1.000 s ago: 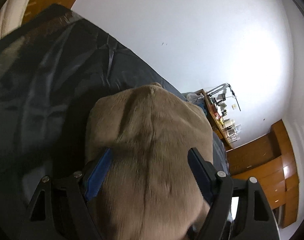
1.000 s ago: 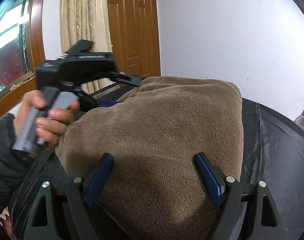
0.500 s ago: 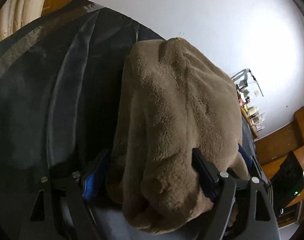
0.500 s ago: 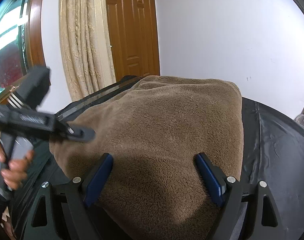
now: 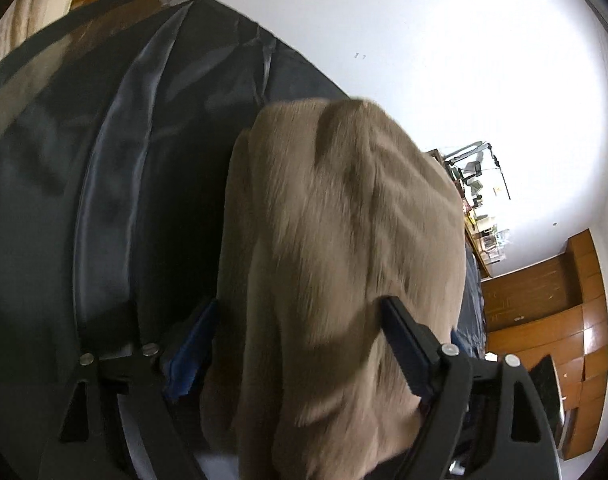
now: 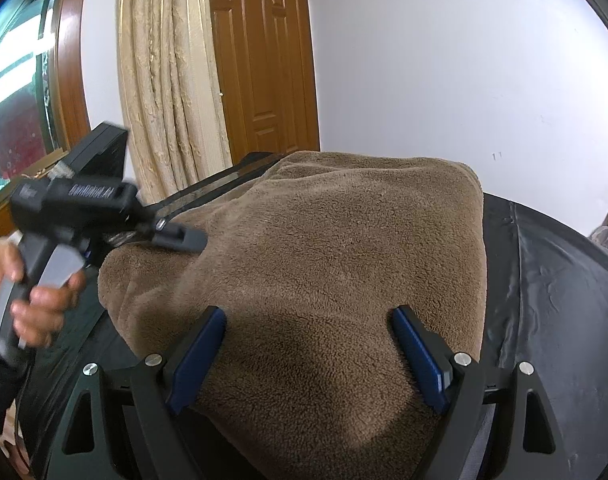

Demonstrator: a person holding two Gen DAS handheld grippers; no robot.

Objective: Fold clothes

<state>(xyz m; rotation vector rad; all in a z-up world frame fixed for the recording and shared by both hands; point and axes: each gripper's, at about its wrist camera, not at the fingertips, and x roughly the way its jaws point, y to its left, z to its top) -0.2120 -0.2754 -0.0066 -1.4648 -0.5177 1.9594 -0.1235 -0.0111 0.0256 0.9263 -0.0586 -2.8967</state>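
A thick brown fleece garment, nubby and soft, lies folded in a rounded slab on a glossy black plastic sheet that is creased and carries long shiny bands. In the right wrist view it fills the middle and lower frame. The right gripper hangs over its near edge with its blue-padded black fingers spread wide, the fleece lying between them unpinched.

At the left of that view a hand holds the grey handle of the left gripper, whose black body bears white lettering too blurred to read; one finger tip sits on the fleece's left edge.

The left wrist view shows the same fleece end-on, smeared by motion, running from the frame's centre to the bottom. The left gripper's jaws have just been opening and stand wide, the fleece between them, not squeezed.

Only the right view shows the panelled wooden door, ribbed cream curtain and window; only the left shows a cluttered shelf and wooden cabinet at the right.
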